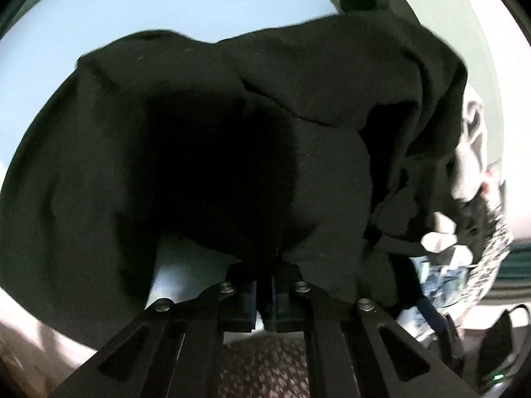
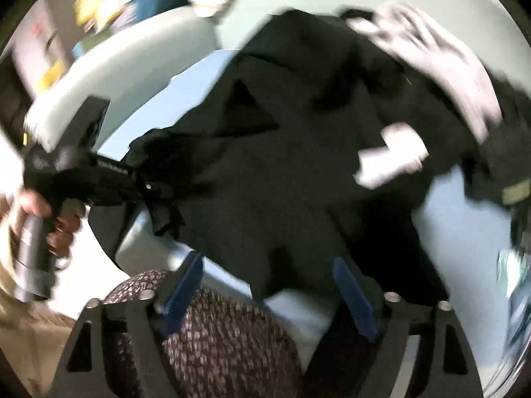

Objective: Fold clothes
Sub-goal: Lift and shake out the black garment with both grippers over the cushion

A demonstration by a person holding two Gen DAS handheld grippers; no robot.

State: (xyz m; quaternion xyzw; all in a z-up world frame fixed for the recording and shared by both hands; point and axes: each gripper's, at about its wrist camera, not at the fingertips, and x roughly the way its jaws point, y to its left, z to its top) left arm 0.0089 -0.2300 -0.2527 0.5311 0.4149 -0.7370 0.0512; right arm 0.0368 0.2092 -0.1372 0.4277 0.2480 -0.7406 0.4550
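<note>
Nearest the left wrist camera, the left gripper has its dark blue pads drawn together on the near hem of the black garment, pinching a fold of cloth at the table's edge, presumably so that the edge can be lifted and carried over. The cloth is matte, soft and heavy-looking, and it bunches into thick rolls rather than sharp creases. In the right wrist view the right gripper stands wide open, its blue pads apart and holding nothing, poised just short of another stretch of the same hem, most likely lining up for a second pinch so that both corners can be raised together. Below it lies a patterned knitted surface, speckled dark and pale; what it belongs to cannot be told. The person's hand grips the handle of the left tool at the left of that view. The garment sprawls unfolded across the pale blue tabletop, with a white tag showing on it. Farther off, at the right, lies a heap of other clothes, blurred.
</note>
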